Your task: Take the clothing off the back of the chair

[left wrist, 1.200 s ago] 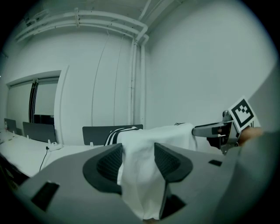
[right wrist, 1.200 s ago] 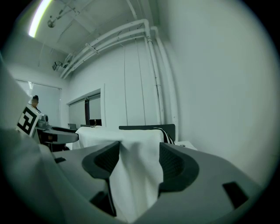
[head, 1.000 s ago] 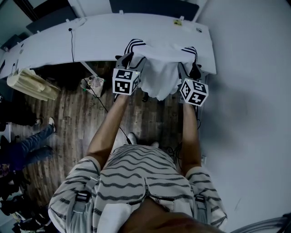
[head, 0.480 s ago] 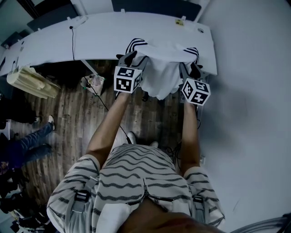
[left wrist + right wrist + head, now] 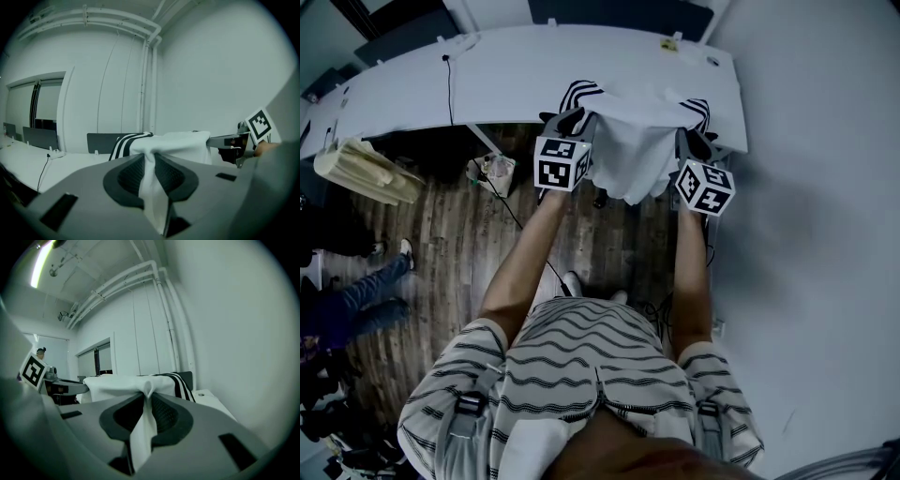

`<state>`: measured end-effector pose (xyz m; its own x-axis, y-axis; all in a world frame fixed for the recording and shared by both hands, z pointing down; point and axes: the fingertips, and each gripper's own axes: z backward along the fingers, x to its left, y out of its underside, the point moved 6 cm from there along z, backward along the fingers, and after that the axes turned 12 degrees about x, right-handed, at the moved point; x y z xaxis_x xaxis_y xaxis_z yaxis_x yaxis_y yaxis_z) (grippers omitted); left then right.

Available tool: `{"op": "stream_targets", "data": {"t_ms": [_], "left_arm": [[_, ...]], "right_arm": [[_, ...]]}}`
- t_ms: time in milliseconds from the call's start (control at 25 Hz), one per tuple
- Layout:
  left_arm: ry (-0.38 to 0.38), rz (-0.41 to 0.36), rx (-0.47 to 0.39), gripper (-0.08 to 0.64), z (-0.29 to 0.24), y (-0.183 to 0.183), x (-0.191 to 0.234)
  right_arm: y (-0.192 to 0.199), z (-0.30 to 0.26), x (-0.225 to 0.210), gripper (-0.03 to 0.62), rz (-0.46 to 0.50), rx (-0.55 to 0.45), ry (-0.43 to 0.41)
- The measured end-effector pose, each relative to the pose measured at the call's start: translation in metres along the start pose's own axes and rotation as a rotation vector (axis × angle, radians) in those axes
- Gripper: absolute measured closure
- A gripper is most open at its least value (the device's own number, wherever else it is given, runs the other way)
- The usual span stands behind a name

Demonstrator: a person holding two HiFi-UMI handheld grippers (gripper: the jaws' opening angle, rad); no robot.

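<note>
White shirt with black-striped sleeves (image 5: 628, 159) is pinched by your just-closed left gripper (image 5: 150, 159) and right gripper (image 5: 146, 399); next, lift both upward together.

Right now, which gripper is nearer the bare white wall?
The right gripper, next to the wall; the left gripper is at the white garment's other end. Both grippers' jaws have just been closing and now pinch it.

head view: high, looking steeply down | left gripper view, right gripper view: close, level | shared: shirt (image 5: 628, 159)
</note>
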<state>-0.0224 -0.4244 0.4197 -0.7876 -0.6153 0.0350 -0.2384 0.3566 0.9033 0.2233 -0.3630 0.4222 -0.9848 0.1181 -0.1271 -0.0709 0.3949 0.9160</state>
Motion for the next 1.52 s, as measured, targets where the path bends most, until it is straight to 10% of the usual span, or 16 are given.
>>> {"op": "stream_targets", "data": {"t_ms": [1520], "left_arm": [[-0.020,0.003,-0.039,0.531,0.024,-0.009,-0.012]], "right_arm": [[-0.011,0.025,0.009,0.561,-0.019,-0.018,-0.010]]}}
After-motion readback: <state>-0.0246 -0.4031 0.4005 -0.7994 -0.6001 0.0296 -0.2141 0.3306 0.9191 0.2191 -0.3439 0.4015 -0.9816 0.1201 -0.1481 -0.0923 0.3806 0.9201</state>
